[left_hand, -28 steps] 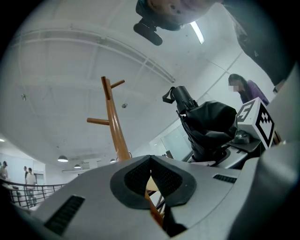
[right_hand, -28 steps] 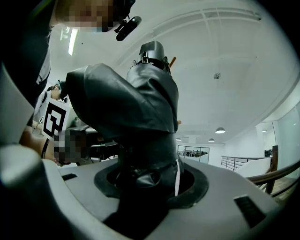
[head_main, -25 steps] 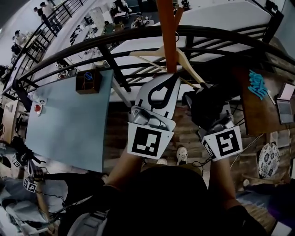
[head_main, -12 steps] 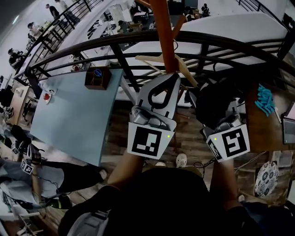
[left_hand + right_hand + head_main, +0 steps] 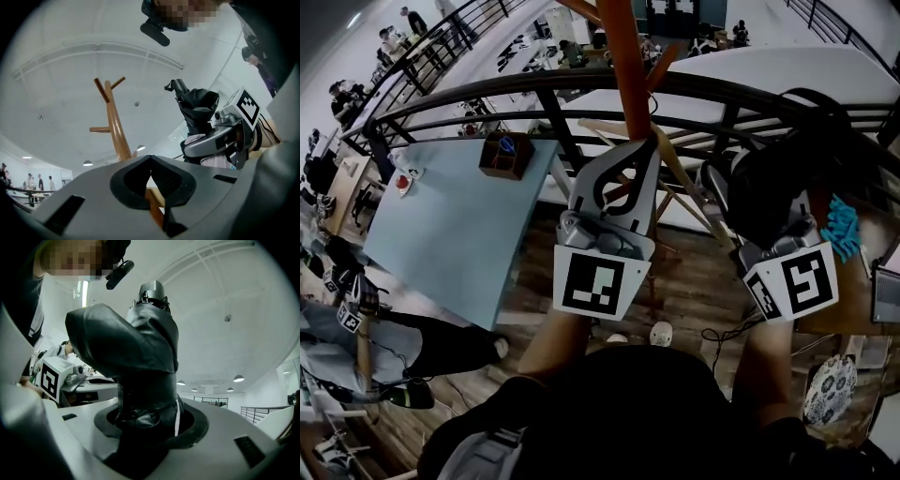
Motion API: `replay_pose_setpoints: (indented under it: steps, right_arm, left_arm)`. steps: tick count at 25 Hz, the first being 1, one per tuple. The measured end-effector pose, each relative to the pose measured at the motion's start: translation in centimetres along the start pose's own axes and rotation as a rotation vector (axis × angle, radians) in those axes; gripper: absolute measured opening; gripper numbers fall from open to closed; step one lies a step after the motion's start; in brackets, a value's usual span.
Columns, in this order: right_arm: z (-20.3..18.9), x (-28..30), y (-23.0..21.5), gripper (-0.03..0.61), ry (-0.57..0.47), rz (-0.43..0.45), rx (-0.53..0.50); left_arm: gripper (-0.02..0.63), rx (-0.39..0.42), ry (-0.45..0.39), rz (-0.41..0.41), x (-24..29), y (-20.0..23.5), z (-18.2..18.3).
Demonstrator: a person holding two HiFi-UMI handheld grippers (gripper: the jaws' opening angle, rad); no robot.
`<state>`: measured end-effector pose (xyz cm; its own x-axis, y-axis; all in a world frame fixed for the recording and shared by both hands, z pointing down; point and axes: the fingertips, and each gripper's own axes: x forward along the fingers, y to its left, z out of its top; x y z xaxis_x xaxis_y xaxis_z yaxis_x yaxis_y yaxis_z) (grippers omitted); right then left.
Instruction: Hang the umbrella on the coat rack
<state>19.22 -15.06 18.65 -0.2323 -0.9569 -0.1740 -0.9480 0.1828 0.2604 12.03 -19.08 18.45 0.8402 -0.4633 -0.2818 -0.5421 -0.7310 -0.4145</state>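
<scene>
Rising: right gripper (image 5: 150, 425) is carrying the umbrella (image 5: 140, 338) higher than a second ago, up against the railing (image 5: 487, 101).
Right jaws: are clamping folded, creased, glossy black fabric.
Left gripper (image 5: 150, 160): jaws are sitting tip to tip, empty; round wooden coat rack (image 5: 117, 131) just beyond them.

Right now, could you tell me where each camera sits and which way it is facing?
Head view: on the person's head, facing steeply down at the coat rack and floor; both forearms, left gripper and right gripper show.
Left gripper view: on the left gripper, facing up along its shut jaws at the coat rack; the right gripper with the umbrella shows.
Right gripper view: on the right gripper, facing up along jaws clamped on the umbrella; the left gripper's cube shows.
Shared: all three show the umbrella.
</scene>
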Motion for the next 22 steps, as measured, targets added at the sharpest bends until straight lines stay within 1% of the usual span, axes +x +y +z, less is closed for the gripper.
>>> replay_pose_setpoints:
  steps: [5,9,13,17,22]
  right_arm:
    - [-0.6,1.3,-2.1,0.224,0.008,0.03,-0.025]
    - [-1.8,3.0,-3.2,0.224,0.016,0.075,-0.02]
    - [-3.2,4.1,-3.7,0.224,0.03,0.122,-0.015]
    - [-4.5,5.1,-3.7,0.224,0.048,0.173,-0.008]
    - [-5.4,6.4,-3.6,0.224,0.057,0.215,-0.007]
  left_arm:
    - [0.011,0.013,0.003,0.048,1.1,1.0,0.4]
    - [0.011,0.052,-0.003,0.086,2.0,1.7,1.2]
    - [0.011,0.089,-0.014,0.119,2.8,1.8,2.2]
    - [0.011,0.143,-0.032,0.149,3.5,1.7,3.5]
    - [0.011,0.163,-0.035,0.181,4.1,2.0,4.4]
